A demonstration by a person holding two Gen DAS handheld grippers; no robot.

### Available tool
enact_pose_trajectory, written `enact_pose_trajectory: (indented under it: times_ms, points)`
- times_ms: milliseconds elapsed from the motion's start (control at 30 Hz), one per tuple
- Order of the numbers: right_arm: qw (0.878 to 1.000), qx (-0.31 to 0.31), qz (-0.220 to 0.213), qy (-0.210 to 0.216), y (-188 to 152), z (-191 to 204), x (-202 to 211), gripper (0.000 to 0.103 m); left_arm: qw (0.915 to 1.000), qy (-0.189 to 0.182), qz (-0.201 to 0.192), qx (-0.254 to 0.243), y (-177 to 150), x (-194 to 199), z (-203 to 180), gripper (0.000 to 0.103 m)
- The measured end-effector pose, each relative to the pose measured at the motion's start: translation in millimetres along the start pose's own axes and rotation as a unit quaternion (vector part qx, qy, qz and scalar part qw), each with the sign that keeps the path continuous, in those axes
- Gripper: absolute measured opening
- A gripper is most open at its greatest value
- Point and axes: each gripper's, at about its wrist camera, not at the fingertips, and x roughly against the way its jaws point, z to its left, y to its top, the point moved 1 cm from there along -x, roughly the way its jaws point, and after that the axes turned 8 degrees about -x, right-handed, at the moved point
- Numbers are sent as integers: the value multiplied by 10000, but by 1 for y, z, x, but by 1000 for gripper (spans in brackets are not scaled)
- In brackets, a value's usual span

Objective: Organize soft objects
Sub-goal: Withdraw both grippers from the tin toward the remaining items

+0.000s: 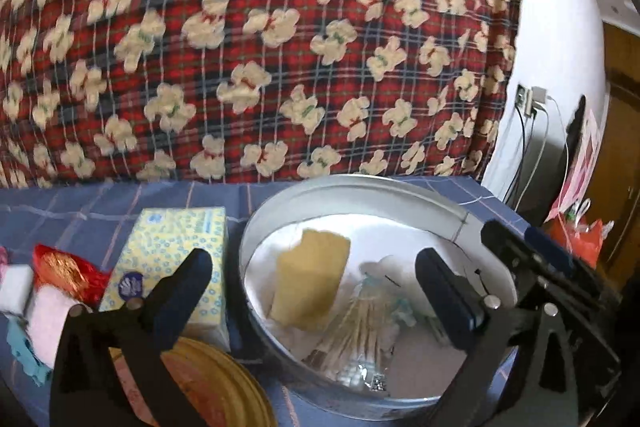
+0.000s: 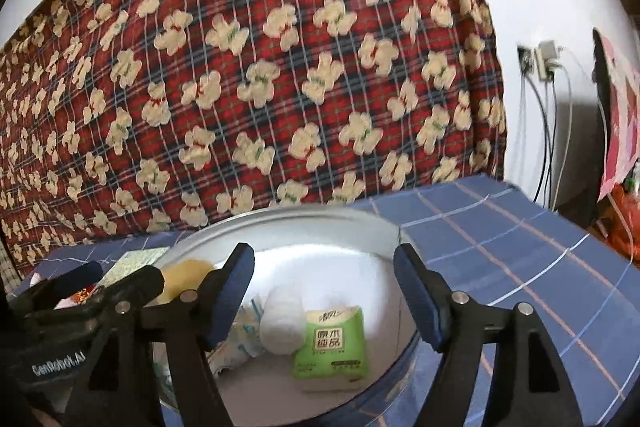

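Both grippers spread, nothing between the jaws: left gripper (image 1: 312, 291) hangs over the round shiny metal tin (image 1: 360, 187), right gripper (image 2: 324, 291) likewise from its side. No grip on either side, pads clear of everything. Under the left jaws a yellow rectangular sponge (image 1: 310, 279) sits tilted in the tin, blurred, can't tell whether it's settled. Beside it a clear packet of cotton swabs (image 1: 360, 331). Right view shows a white rolled cloth (image 2: 280, 323) and a green soft tissue pack (image 2: 332, 343) touching each other on the tin floor. So four soft items in. Left outside on the blue checked tablecloth (image 2: 500, 227): yellow patterned tissue box (image 1: 176, 251) just beside the tin, red foil-wrapped packet (image 1: 68, 271), pink and white soft pieces (image 1: 44, 319) at the far left. Roughly past halfway, my estimate. Next pick likely the tissue box, nearest the left jaws.
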Motion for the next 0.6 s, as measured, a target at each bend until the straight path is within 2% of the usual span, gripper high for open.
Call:
enact_pose_trajectory:
  times_ms: [100, 200, 400, 600]
  points:
    - [9998, 109, -121, -69, 0, 3, 4, 75, 9993, 110, -219, -280, 2, 10, -5, 103]
    - [9996, 218, -176, -74, -1, 7, 6, 75, 9987, 150, -352, -342, 2, 17, -3, 103]
    - [9977, 472, -458, -183, -4, 15, 15, 75, 9981, 355, -395, -321, 0, 22, 7, 103]
    - [9968, 615, -423, -285, -6, 20, 14, 75, 9961, 614, -481, -422, -6, 31, 16, 103]
